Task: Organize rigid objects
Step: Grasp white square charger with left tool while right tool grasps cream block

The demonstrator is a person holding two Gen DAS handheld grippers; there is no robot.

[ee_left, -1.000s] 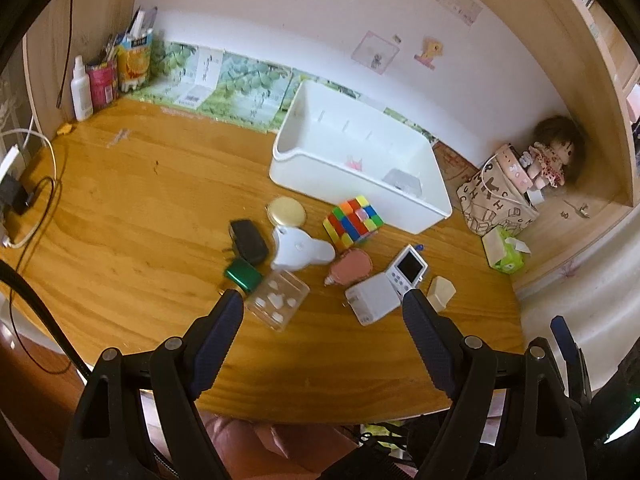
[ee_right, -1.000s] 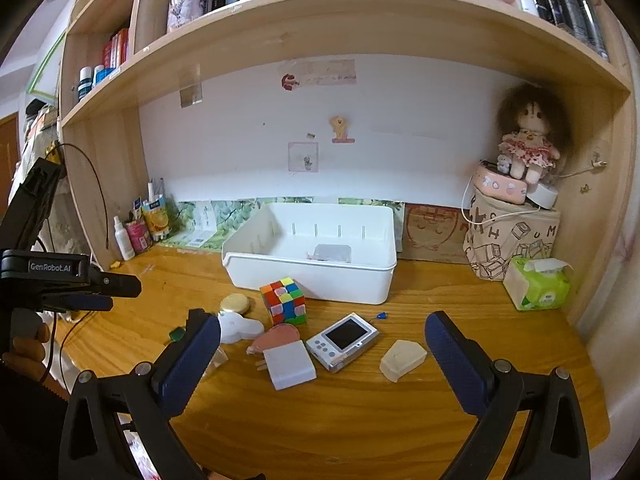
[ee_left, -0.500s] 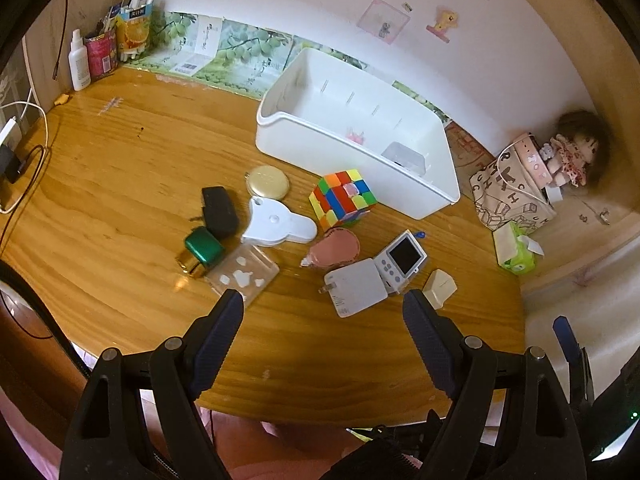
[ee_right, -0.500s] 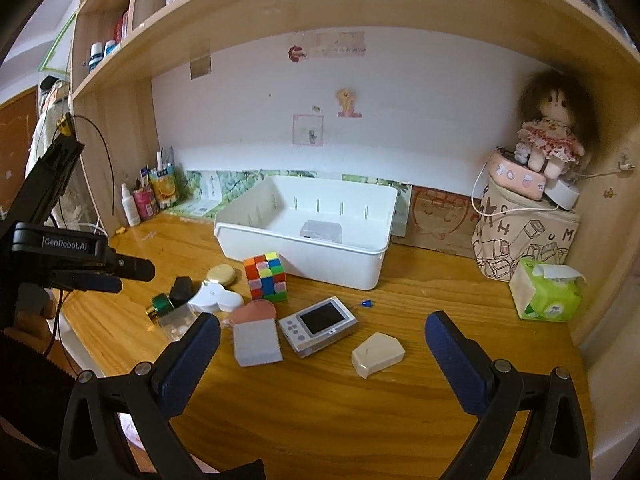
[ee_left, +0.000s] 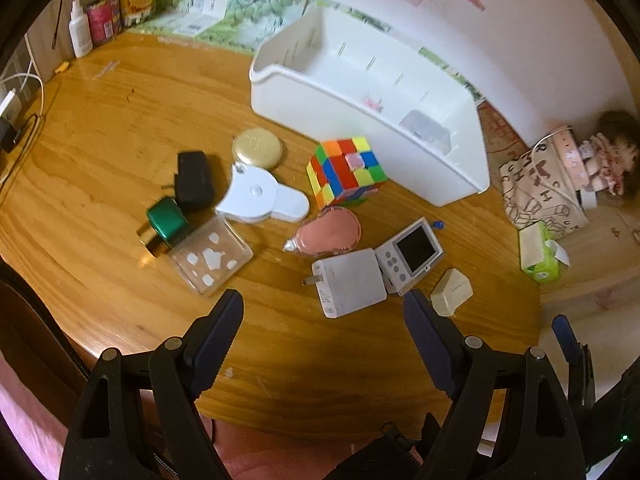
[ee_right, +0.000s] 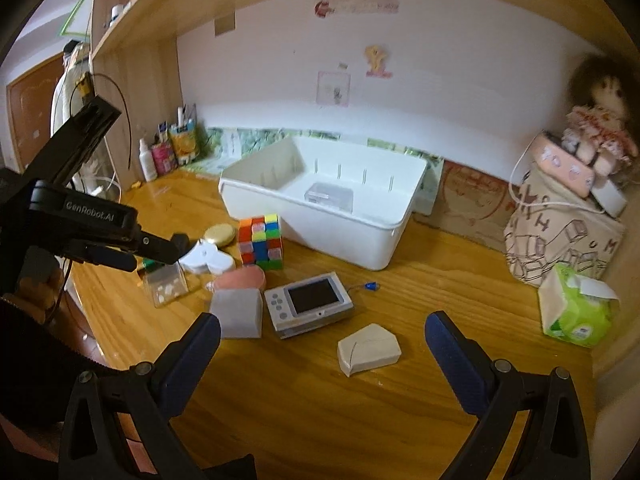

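A white bin (ee_left: 404, 152) (ee_right: 372, 236) sits at the back of the wooden desk with a clear case (ee_right: 329, 196) inside. In front of it lie a colourful cube (ee_left: 346, 170) (ee_right: 262, 242), a white charger (ee_left: 349, 282) (ee_right: 237, 313), a small handheld console (ee_left: 412, 256) (ee_right: 309, 305), a beige block (ee_left: 451, 293) (ee_right: 369, 349), a pink pouch (ee_left: 330, 232), a white tool (ee_left: 262, 196), a gold disc (ee_left: 257, 148), a black box (ee_left: 194, 180), a green jar (ee_left: 166, 222) and a clear box (ee_left: 210, 260). My left gripper (ee_left: 322, 320) and right gripper (ee_right: 322, 338) both hover open above the front edge, holding nothing.
Bottles and cartons (ee_left: 108, 12) stand at the back left, with cables (ee_left: 16, 108) at the left edge. A patterned bag (ee_right: 560, 236) with a doll (ee_right: 600, 128) on top and a green tissue pack (ee_right: 576, 308) fill the right corner. A shelf (ee_right: 168, 4) overhangs the desk.
Both grippers have moved forward and lower toward the objects, which now look larger. The jaws stay open and nothing on the desk has shifted.
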